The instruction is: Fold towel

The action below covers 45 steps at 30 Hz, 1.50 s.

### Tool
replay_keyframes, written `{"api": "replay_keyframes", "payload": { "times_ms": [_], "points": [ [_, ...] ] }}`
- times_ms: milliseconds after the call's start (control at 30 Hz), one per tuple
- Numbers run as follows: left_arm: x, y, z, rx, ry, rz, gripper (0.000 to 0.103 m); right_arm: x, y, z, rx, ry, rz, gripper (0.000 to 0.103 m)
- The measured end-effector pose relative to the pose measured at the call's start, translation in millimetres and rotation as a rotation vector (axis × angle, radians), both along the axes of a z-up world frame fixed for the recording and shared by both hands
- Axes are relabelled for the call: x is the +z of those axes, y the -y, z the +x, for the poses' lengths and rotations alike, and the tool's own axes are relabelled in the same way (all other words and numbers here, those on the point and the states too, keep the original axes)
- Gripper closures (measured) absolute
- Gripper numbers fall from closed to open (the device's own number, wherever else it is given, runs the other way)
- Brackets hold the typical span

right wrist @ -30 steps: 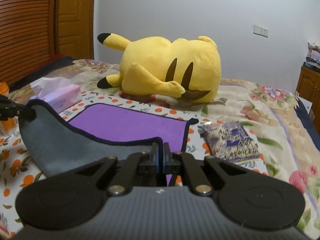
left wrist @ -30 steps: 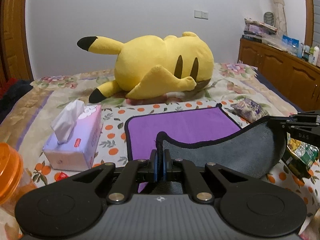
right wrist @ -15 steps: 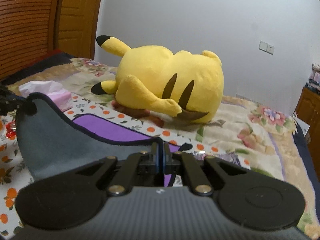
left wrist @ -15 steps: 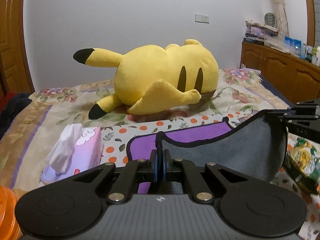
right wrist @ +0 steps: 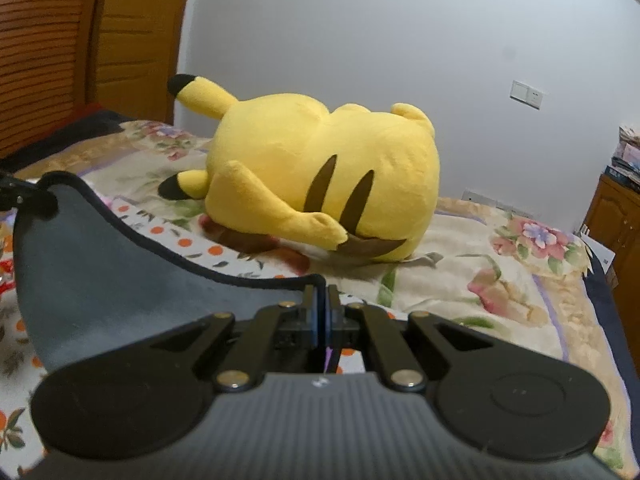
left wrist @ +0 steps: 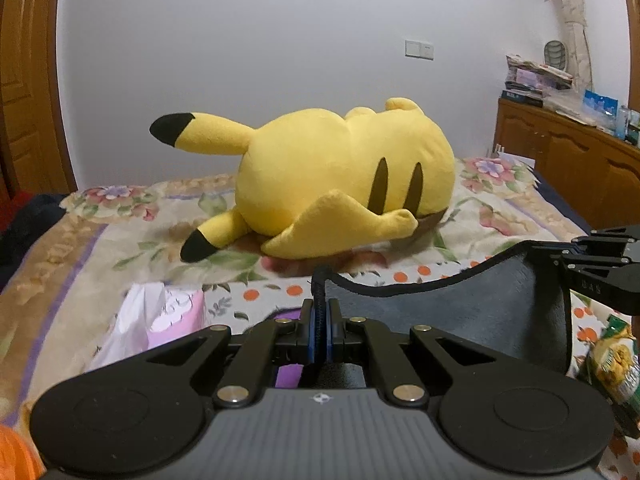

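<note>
The towel (left wrist: 460, 316) is purple on one face and grey on the other, with a dark hem. My left gripper (left wrist: 320, 312) is shut on one of its corners. My right gripper (right wrist: 322, 308) is shut on the other near corner; it also shows at the right edge of the left wrist view (left wrist: 560, 256). The grey underside (right wrist: 100, 276) hangs between the two grippers, lifted off the bed. Only slivers of the purple face (left wrist: 288, 374) show under the fingers.
A big yellow plush (left wrist: 340, 184) lies on the floral bedspread (left wrist: 120, 232) just beyond the towel. A pink tissue box (left wrist: 160, 320) sits left. A snack packet (left wrist: 612, 364) lies right. A wooden cabinet (left wrist: 580, 168) stands far right, a wooden door (right wrist: 80, 40) left.
Both grippers have risen and moved forward toward the plush, carrying the towel's near edge up and over. The purple face that lay flat is now almost fully hidden.
</note>
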<state>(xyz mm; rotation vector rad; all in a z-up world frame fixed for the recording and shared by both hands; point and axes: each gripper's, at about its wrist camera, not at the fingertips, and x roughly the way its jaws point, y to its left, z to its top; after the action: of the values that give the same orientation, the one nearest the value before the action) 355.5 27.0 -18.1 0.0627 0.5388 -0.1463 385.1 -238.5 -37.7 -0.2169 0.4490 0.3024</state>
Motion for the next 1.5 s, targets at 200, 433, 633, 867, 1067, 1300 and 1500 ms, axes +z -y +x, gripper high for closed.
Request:
{"api": "replay_keyframes", "payload": {
  "times_ms": [200,433,633,867,1067,1300,1500],
  "points": [
    [1,3,18,0.035,0.023,0.017,0.097,-3,0,19,-0.026,0.013,0.006,0.099],
    [-7,4,37,0.08,0.03,0.049,0.097,-11,-2,39,-0.048,0.008,0.018,0.099],
    [-20,6,54,0.112,0.024,0.072,0.097,-22,-13,51,-0.049,-0.009,-0.032,0.099],
    [-40,8,73,0.121,0.004,0.103,0.097,-39,-23,63,-0.062,-0.035,-0.077,0.099],
    [-54,9,81,0.107,-0.025,0.128,0.097,-55,-24,70,-0.076,-0.084,-0.083,0.099],
    [-66,10,87,0.1,-0.042,0.161,0.097,-67,-26,72,-0.083,-0.119,-0.092,0.099],
    [-70,11,88,0.096,-0.049,0.178,0.092,-68,-25,68,-0.073,-0.124,-0.095,0.088]
  ]
}}
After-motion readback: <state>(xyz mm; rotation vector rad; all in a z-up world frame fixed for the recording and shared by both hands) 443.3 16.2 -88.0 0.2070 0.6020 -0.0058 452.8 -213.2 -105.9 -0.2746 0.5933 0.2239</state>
